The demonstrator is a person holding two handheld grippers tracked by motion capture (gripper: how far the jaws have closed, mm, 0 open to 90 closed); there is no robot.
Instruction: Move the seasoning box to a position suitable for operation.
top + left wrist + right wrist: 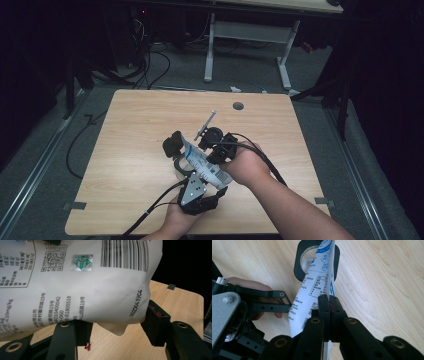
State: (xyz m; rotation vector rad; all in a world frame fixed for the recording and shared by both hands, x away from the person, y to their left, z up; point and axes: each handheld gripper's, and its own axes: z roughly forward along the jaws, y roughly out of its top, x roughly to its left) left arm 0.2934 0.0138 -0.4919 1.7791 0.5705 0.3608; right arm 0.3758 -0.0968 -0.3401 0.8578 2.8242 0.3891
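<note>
A white bag [202, 165] with blue print and a barcode hangs tilted over the middle of the table. Its upper end points at the round opening of a black-rimmed container [172, 142]. From below, my left gripper [202, 176] has its two pads pressed on the bag's bulging sides. In the left gripper view the bag [87, 290] sits between the jaws of that gripper [117, 325]. My right gripper [209, 158] comes from the right and is shut on the bag's flat edge. In the right gripper view its jaws [329, 305] pinch the bag [312, 290] below the container [299, 272].
The wooden table [125, 150] has a round cable hole [238, 106] near its far edge and tape marks at the front corners [74, 205]. Cables lie on the floor at the far left. A white desk frame [250, 35] stands behind.
</note>
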